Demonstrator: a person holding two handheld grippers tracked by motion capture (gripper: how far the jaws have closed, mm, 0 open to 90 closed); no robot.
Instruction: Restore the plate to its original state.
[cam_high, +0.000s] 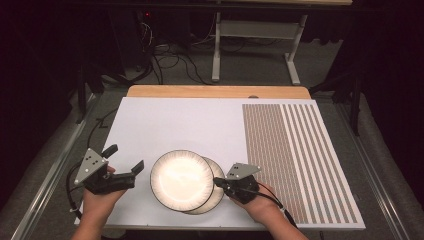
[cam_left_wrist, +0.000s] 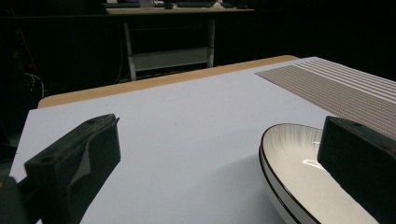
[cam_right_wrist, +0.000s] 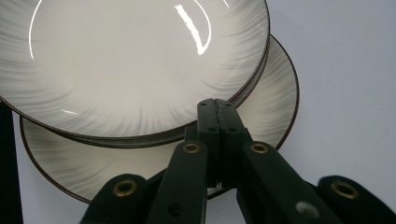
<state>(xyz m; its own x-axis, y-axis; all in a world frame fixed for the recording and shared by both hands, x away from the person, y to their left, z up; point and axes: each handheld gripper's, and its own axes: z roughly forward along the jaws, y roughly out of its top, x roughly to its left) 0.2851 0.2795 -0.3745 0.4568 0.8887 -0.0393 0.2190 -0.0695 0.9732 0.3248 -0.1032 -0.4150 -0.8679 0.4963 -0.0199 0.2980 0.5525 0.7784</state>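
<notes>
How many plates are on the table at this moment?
2. A white round ceramic plate with a dark rim lies on top, near the table's front edge; a second matching plate sits beneath it, offset towards the right gripper. Further plates underneath could be hidden.

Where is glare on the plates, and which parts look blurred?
High view: the top plate is washed out by glare. Right gripper view: a bright curved streak on that plate; the nearest jaw parts are soft. Left gripper view: near jaws slightly blurred, background dark.
</notes>
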